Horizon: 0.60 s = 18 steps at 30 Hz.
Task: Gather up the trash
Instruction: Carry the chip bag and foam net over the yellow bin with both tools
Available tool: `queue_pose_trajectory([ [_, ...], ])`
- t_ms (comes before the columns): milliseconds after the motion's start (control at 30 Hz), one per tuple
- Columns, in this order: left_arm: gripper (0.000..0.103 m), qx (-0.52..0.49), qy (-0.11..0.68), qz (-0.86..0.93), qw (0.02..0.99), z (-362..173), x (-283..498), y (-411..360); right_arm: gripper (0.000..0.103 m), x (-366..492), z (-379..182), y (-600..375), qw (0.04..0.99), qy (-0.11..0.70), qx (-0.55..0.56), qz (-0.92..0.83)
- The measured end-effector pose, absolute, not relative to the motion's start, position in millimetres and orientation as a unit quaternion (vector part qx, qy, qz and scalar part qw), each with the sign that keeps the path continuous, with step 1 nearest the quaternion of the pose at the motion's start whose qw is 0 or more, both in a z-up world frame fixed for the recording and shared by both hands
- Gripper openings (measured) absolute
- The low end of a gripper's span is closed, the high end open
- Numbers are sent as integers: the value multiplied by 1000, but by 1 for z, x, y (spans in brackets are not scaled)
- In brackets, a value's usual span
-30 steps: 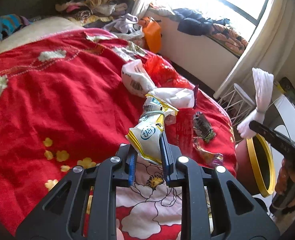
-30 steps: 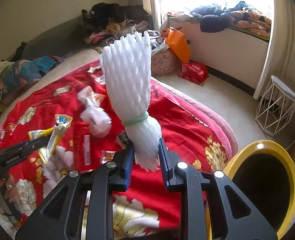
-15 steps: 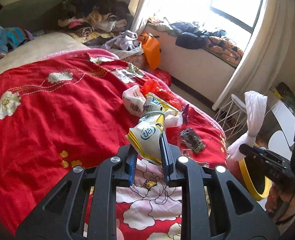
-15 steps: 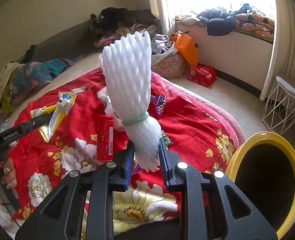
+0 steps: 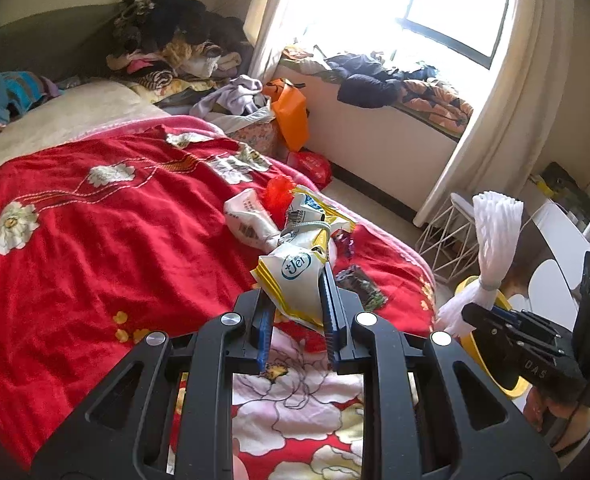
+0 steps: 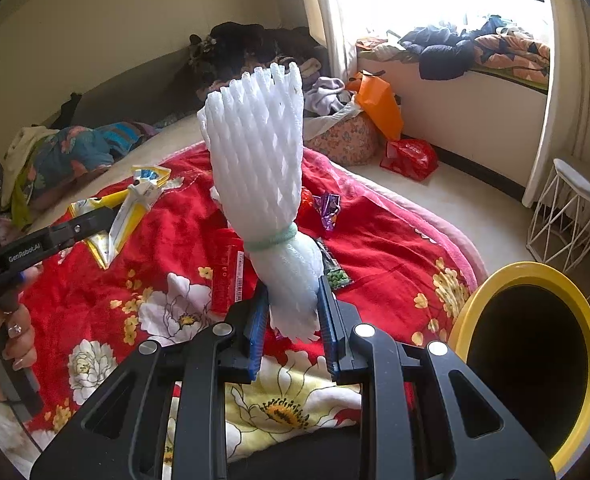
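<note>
Our left gripper (image 5: 297,316) clamps a yellow-white wrapper (image 5: 295,280); our right gripper (image 6: 291,320) pinches white foam netting (image 6: 263,184) (yellow-rimmed bin (image 6: 491,292) near right).

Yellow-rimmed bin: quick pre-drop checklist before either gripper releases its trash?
1. Left gripper shut on yellow wrapper: ok.
2. Right gripper shut on white foam net: ok.
3. Yellow-rimmed bin mouth unobstructed: ok.
4. Foam net over the bin mouth: not ok, it is above the red blanket.
5. Yellow wrapper over the bin: not ok, also above the blanket.
6. Room inside the bin: cannot tell, interior dark.
</note>
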<state>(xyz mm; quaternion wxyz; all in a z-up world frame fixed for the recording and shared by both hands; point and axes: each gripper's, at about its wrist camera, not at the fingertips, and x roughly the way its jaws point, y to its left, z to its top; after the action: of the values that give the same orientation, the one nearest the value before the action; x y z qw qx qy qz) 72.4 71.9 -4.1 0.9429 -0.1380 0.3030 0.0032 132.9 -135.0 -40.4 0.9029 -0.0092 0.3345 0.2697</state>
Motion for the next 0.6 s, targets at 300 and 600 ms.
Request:
queue_pose_trajectory([
  [300, 16, -122, 299, -19, 946, 3, 78, 45, 23, 128, -38, -156, 909, 328, 4, 257],
  [600, 16, -106, 302, -45, 946, 3, 85, 13, 23, 126, -37, -189, 917, 324, 23, 230],
])
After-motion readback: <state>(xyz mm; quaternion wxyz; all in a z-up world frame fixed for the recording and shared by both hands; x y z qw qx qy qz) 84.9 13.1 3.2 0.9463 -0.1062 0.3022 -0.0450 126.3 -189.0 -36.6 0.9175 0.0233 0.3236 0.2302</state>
